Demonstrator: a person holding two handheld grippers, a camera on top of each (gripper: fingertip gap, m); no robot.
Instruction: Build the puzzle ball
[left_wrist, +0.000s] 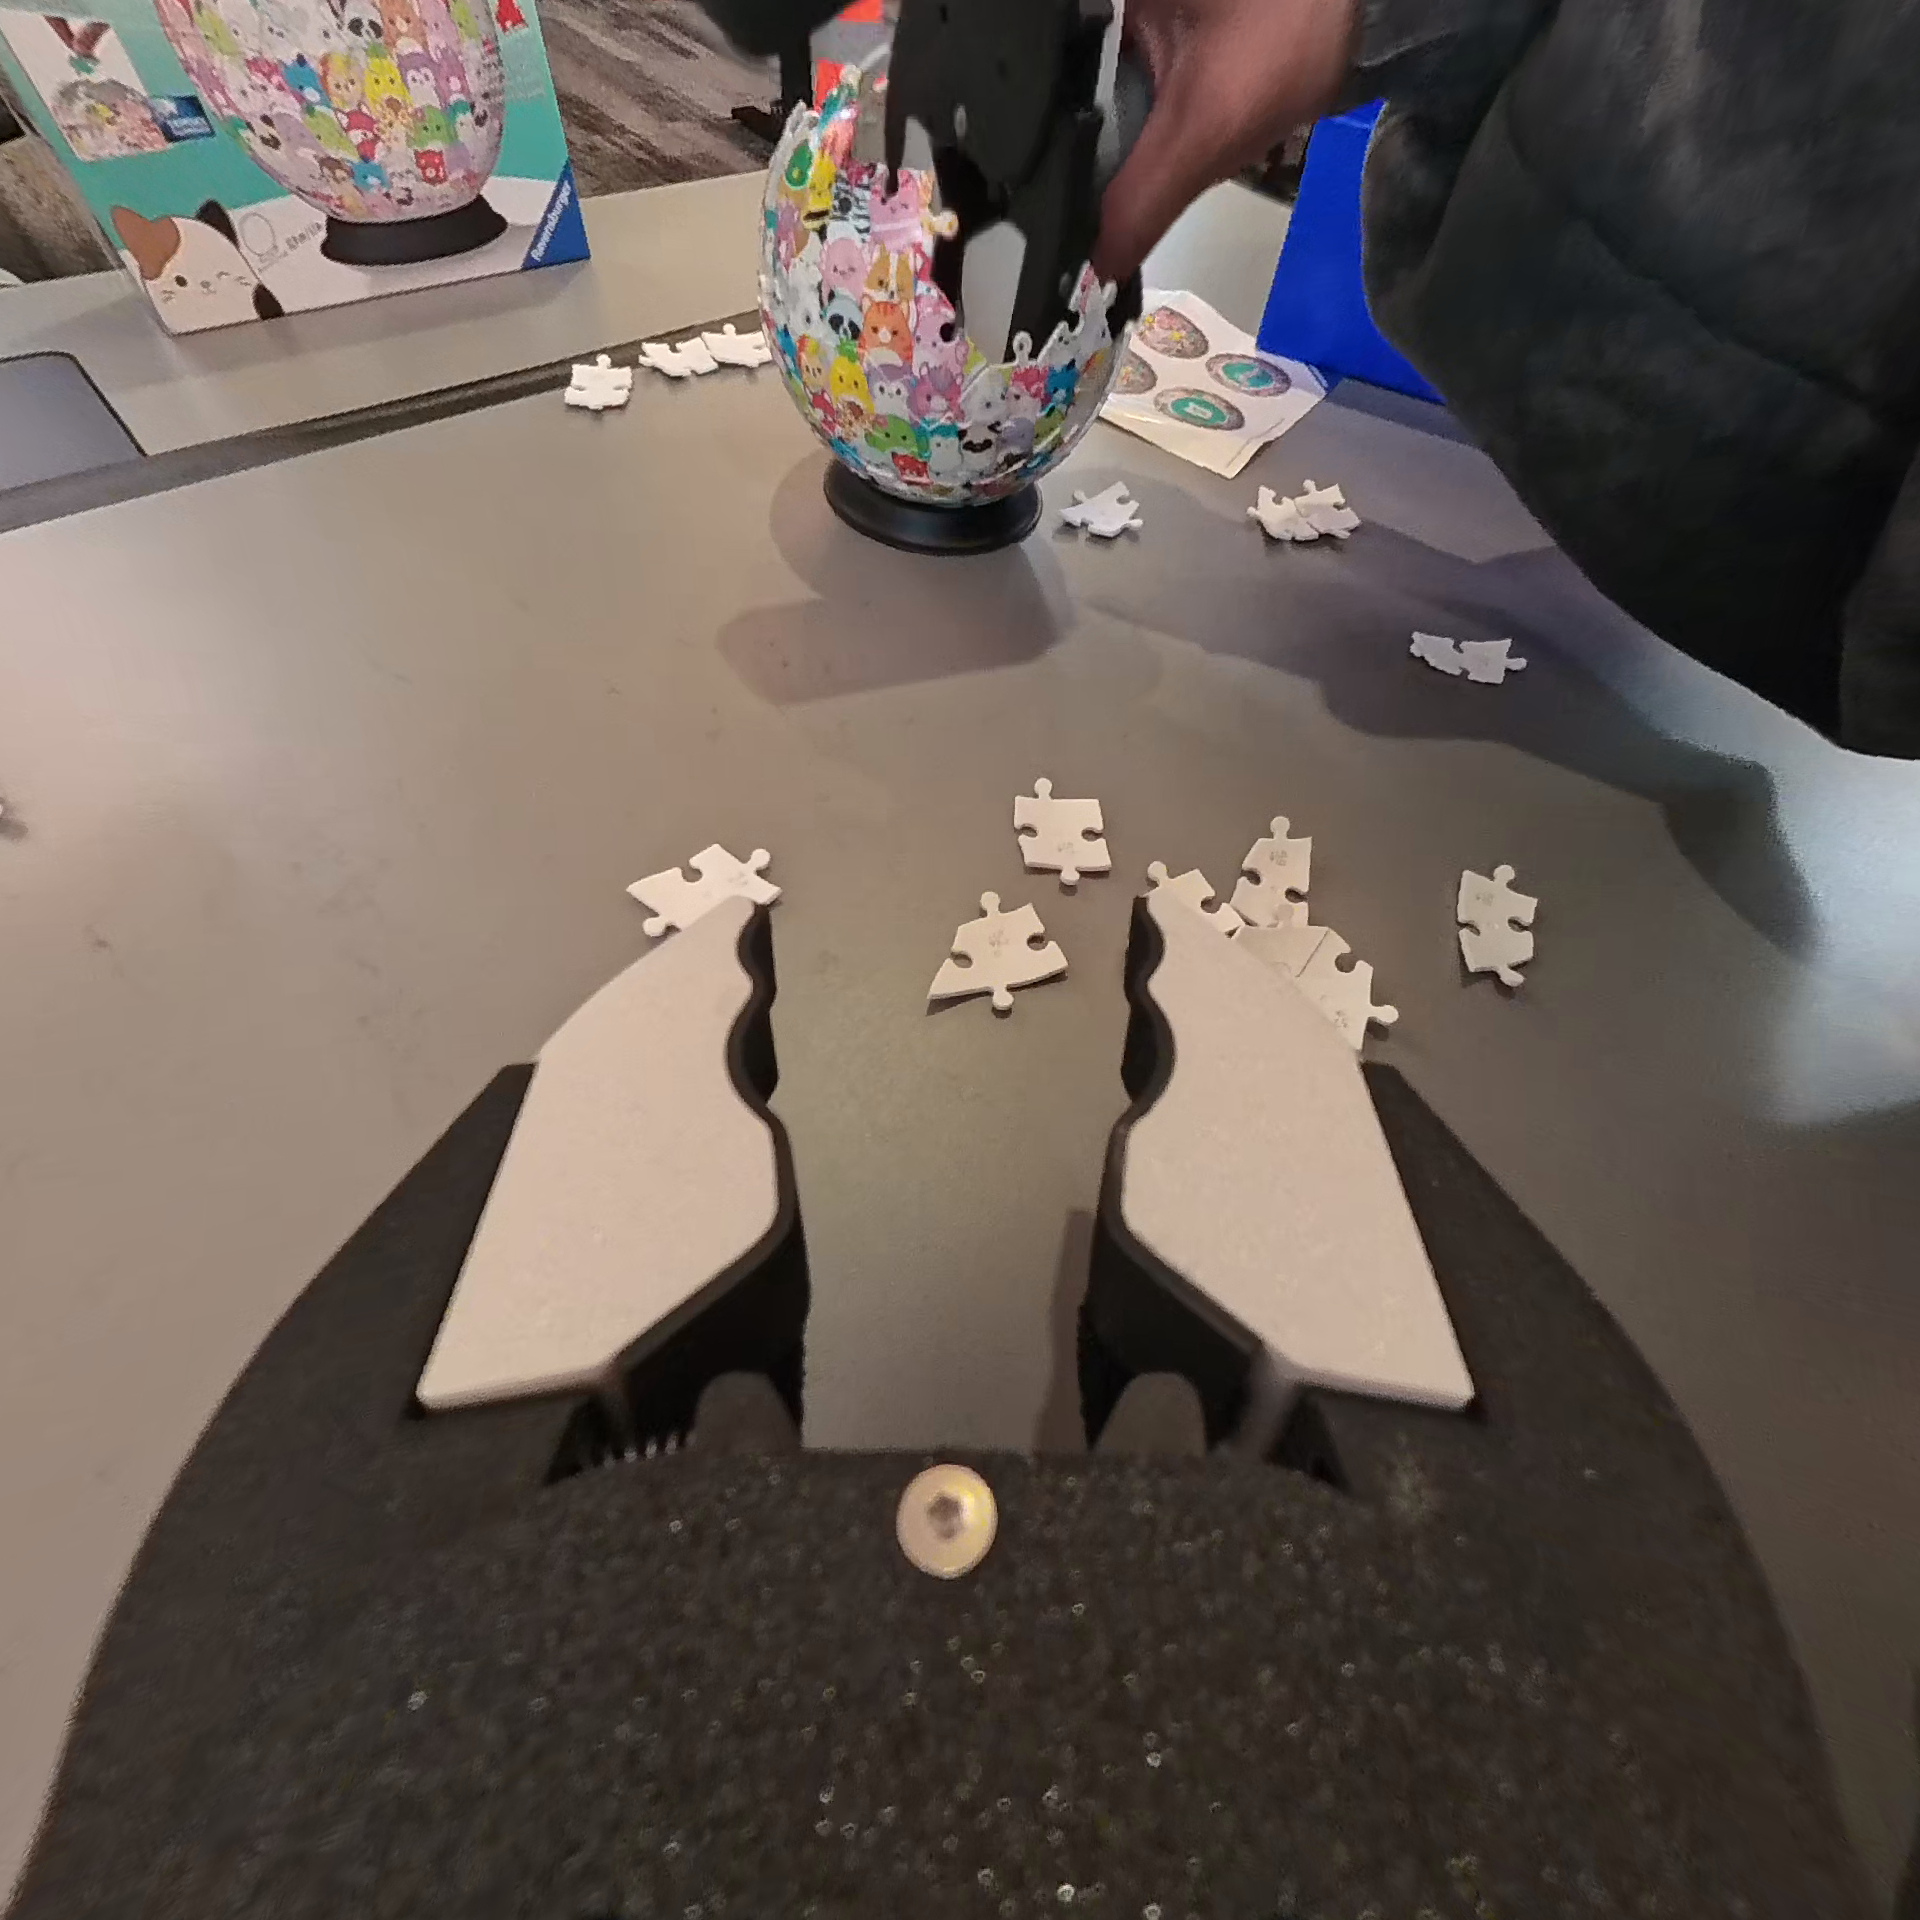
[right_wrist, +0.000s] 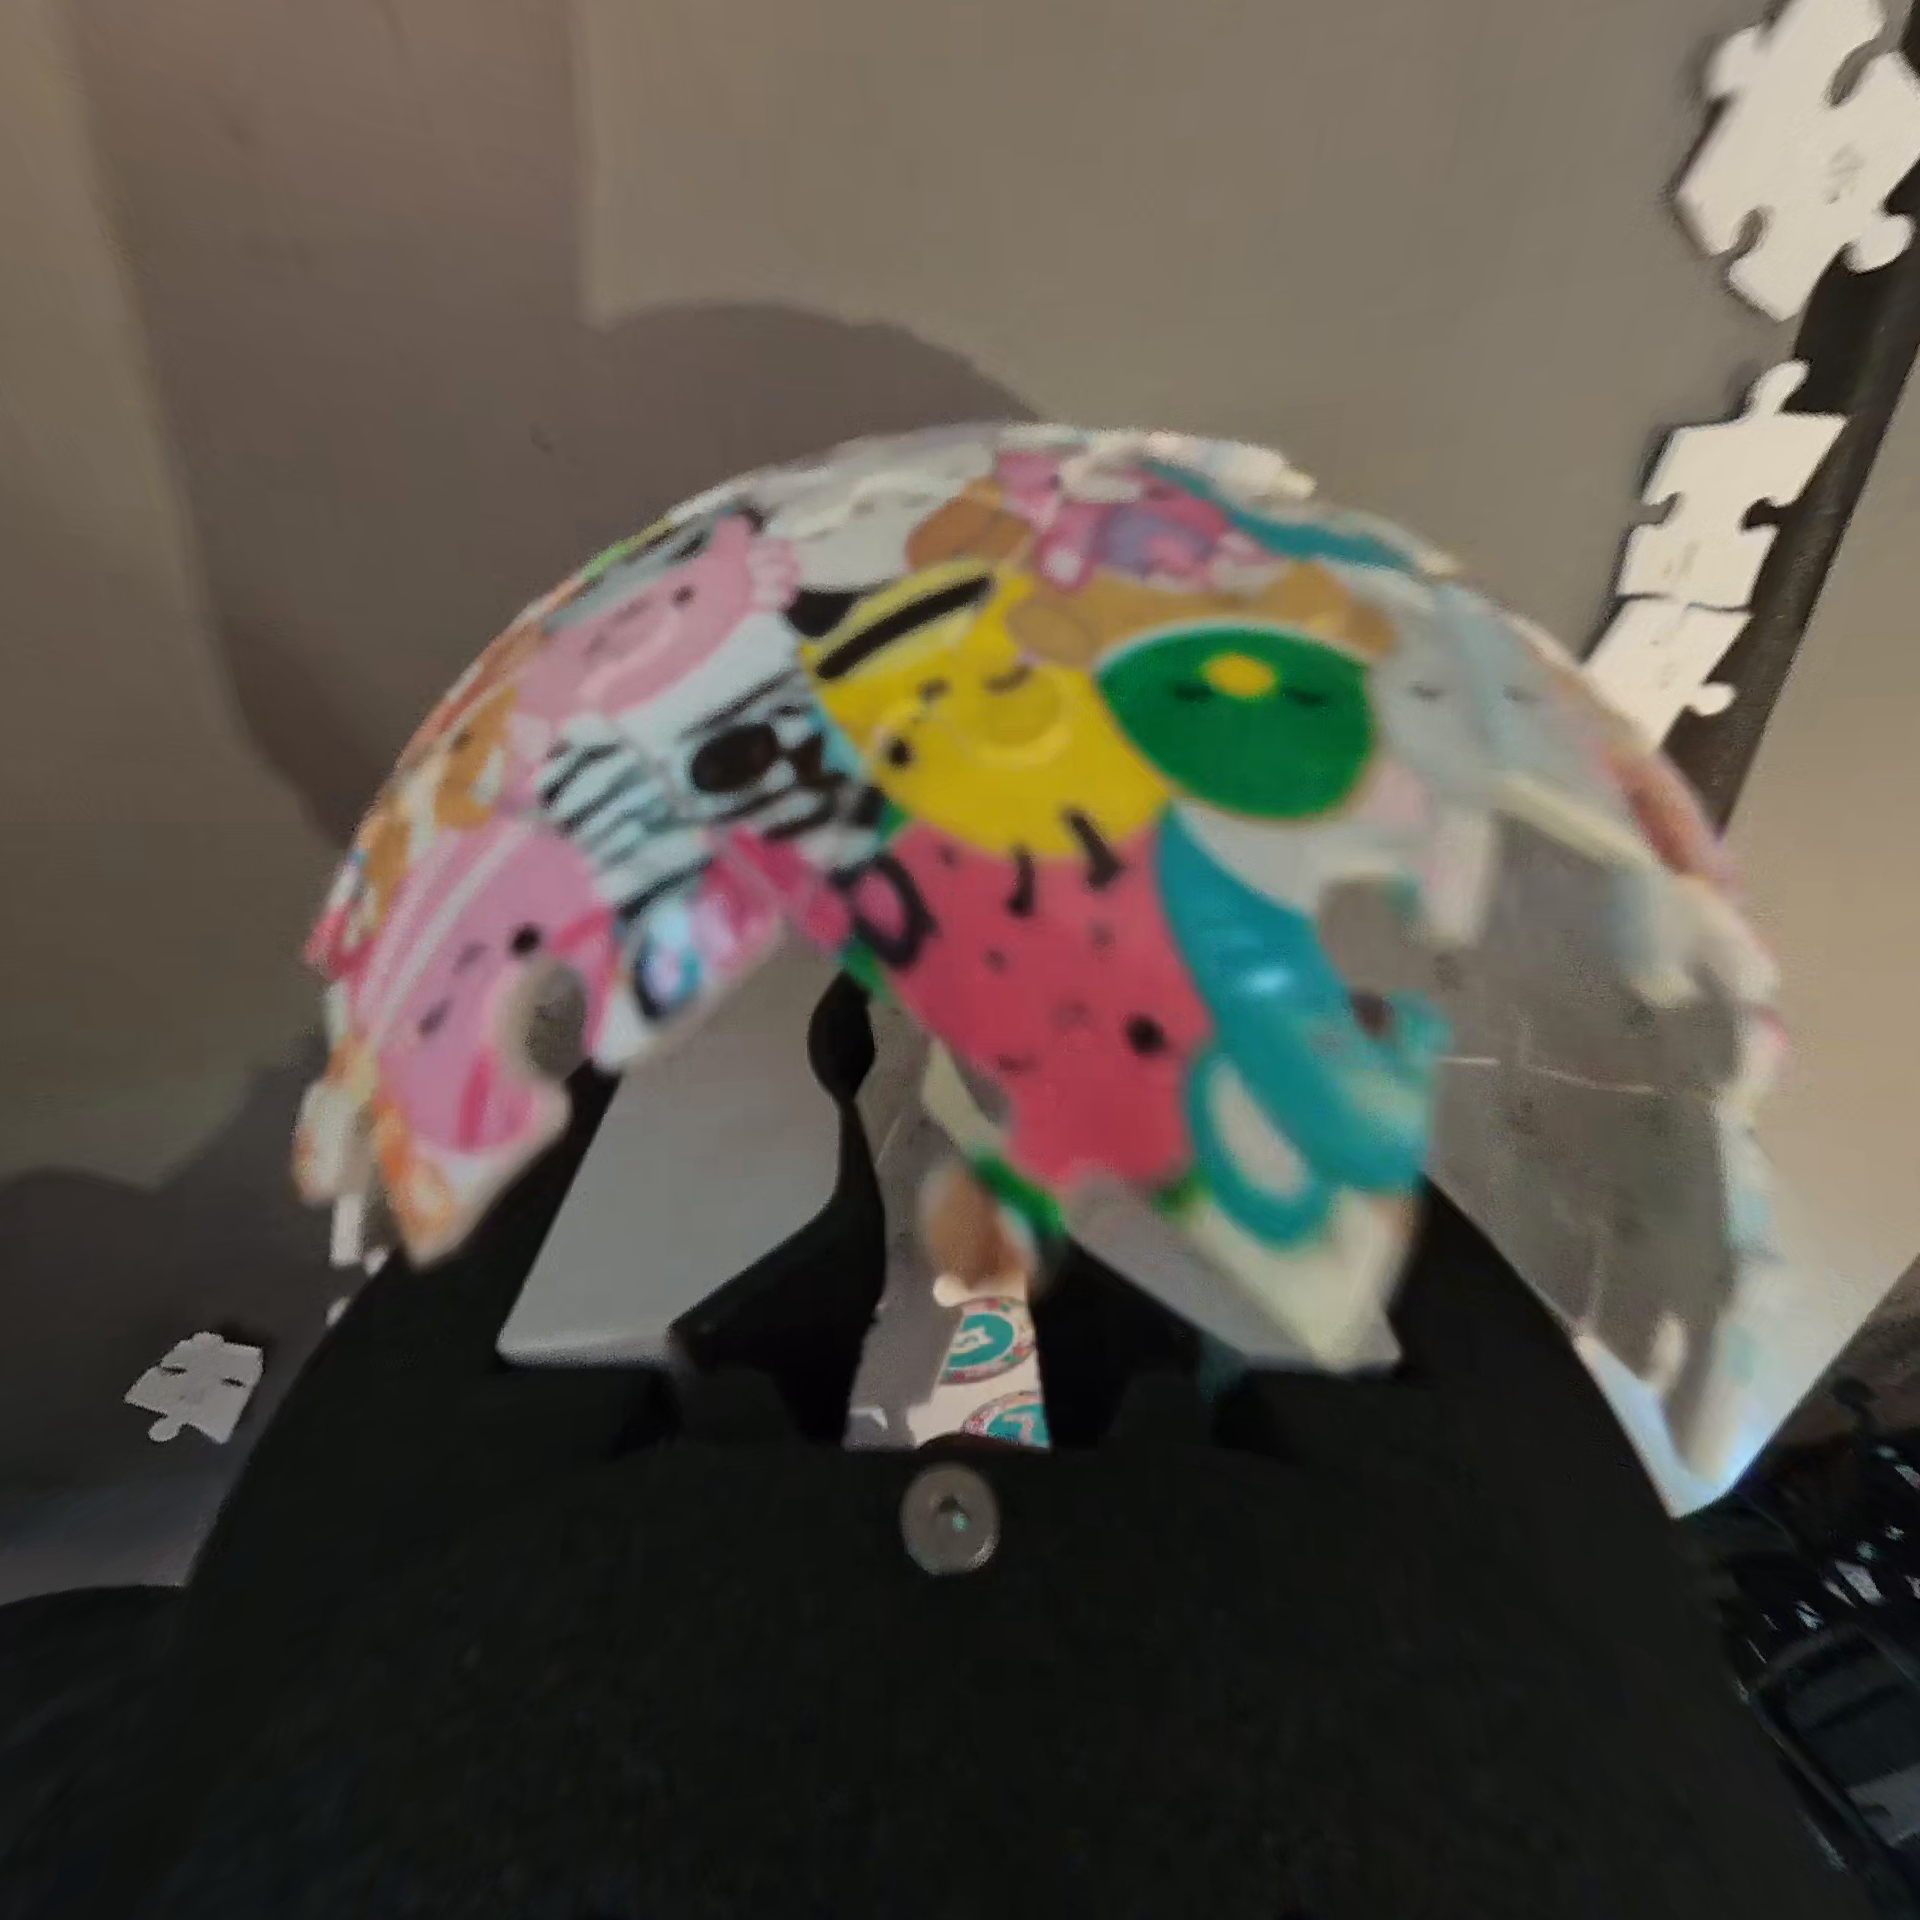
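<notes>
left gripper (left_wrist: 951, 935): nearest the camera, well short of the ball, low over the table (left_wrist: 364, 831); fingers spread apart and empty, probably parked to take a loose piece.
pieces (left_wrist: 997, 951): white backs up, scattered between the left gripper and the ball; one lies just ahead of the open fingers, a small heap sits by the right-hand finger tip. face-down, they give no picture to sort by.
ball (left_wrist: 935, 353): the landmark, part-built shell with a jagged open top, upright on a black stand (left_wrist: 932, 512) so both hands stay free.
right gripper (left_wrist: 997, 260): reaching down from above into the ball's open top, a hand (left_wrist: 1195, 135) behind it. in its own view the fingers straddle the shell's edge, but blur hides whether they are clamped or loose; cannot tell. my guess: steadying or seating a rim piece.
sheet (left_wrist: 1205, 384): just right of the ball.
box (left_wrist: 343, 156): beyond and left of the ball, picture facing in, likely as a guide.
</notes>
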